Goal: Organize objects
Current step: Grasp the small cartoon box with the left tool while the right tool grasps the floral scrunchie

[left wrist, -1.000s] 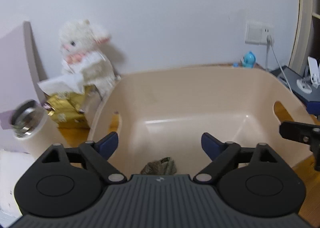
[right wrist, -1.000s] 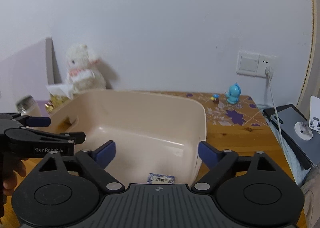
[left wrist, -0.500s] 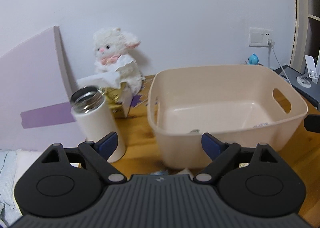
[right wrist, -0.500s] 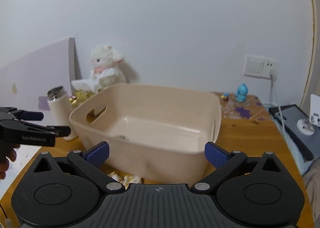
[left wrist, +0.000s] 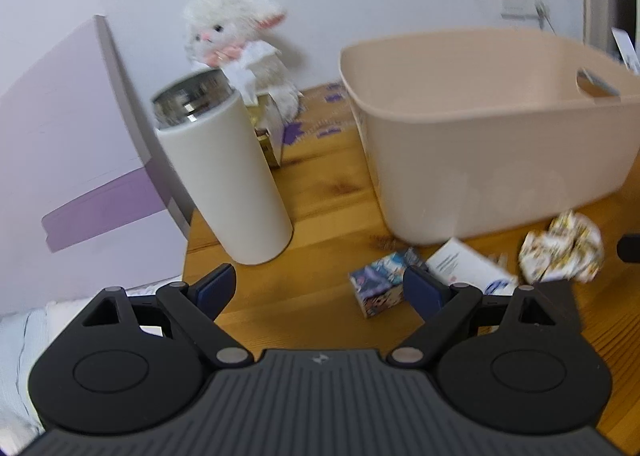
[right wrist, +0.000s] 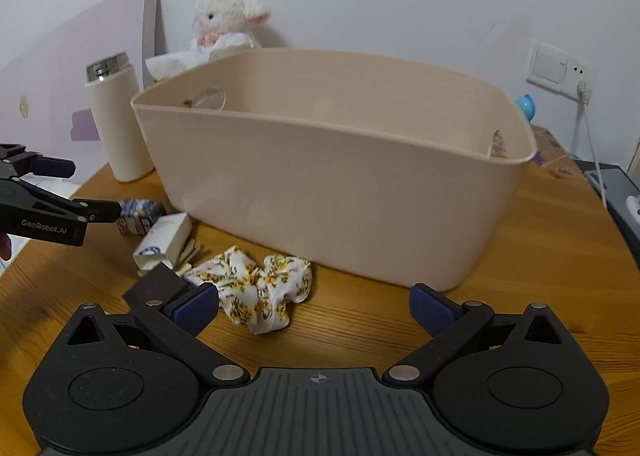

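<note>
A beige plastic bin stands on the wooden table; it also shows in the left wrist view. In front of it lie a printed cube, a white carton, a floral cloth scrunchie and a dark flat piece. My left gripper is open and empty, low over the table just short of the cube. My right gripper is open and empty, just behind the scrunchie. The left gripper also shows at the left of the right wrist view.
A white steel-necked bottle stands left of the bin. A white plush toy and a tissue box sit behind it. A lilac panel leans at the left. A wall socket, cable and blue figurine are at the right.
Both grippers have pulled back from above the bin and dropped low, so the small items on the table in front of the bin have come into view. Both stay open.
</note>
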### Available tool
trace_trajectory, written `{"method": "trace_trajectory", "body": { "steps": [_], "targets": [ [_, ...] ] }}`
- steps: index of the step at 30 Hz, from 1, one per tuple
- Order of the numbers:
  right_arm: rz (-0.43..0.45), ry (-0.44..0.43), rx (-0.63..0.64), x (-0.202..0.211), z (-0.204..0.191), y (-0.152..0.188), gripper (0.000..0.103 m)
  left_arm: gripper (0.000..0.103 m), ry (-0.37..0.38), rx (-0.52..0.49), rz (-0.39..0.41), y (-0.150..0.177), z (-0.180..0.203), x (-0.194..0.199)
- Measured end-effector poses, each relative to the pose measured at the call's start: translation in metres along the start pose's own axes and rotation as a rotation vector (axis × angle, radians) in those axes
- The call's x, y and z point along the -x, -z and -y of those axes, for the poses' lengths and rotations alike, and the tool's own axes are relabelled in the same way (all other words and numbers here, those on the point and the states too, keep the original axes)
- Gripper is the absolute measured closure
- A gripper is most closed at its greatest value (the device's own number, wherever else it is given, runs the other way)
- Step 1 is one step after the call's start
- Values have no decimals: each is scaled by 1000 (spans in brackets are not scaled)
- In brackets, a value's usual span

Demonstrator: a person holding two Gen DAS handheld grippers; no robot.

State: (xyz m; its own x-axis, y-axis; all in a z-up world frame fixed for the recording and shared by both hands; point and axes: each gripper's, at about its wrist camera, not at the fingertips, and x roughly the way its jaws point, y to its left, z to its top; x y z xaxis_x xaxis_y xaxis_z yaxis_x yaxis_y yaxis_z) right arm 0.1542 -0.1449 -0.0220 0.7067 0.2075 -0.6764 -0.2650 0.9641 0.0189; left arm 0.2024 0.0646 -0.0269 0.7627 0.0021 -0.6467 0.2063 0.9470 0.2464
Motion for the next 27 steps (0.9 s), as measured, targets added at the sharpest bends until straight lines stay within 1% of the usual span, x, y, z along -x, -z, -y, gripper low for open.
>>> {"method": "trace_trajectory", "body": {
  "steps": [5,8,10,12,15,17,18,19,20,21,22,23,25,26,27],
  "targets": [
    [-19,0,-10,-17,-1,2,0,12,44,-34,-32,8,-4,-27],
    [-24,-8,-21,-23,-1,2,0,12,89,-64,-27,10,-3,-37],
    [-28,-10,-26,-25,-1,2,3,12,126,-74,-6,9,-3,-41],
    [-30,-20,-34,-28,-2,0,7,12,146,-74,1,7,-3,-45],
    [-22,-21,-38,-29,-4,0,10,12,185,-63,3,5,-3,-51],
    [-21,-25,-37,-29,-5,0,16,14,208,-65,8,4,0,-52],
    [-25,-31,-37,-30,-6,0,22,21,223,-64,11,4,1,-52],
    [-27,-37,-37,-30,-6,0,26,25,245,-56,10,4,1,-51],
    [-28,-41,-37,-30,-7,1,28,34,269,-42,2,3,0,-51],
    [-25,-44,-35,-30,-9,0,33,39,290,-22,-10,2,-1,-52],
    [-23,-48,-31,-29,-9,1,41,43,305,0,-21,1,-3,-52],
    [-22,-54,-26,-29,-10,0,45,50,319,14,-27,1,-4,-52],
    [-20,-76,-25,-27,-12,0,72,53,316,16,-31,1,-3,-51],
    [-19,-79,-27,-27,-12,0,76,55,313,13,-31,1,-2,-50],
    [-17,-80,-27,-26,-13,0,85,58,309,12,-32,1,-2,-49]
  ]
}}
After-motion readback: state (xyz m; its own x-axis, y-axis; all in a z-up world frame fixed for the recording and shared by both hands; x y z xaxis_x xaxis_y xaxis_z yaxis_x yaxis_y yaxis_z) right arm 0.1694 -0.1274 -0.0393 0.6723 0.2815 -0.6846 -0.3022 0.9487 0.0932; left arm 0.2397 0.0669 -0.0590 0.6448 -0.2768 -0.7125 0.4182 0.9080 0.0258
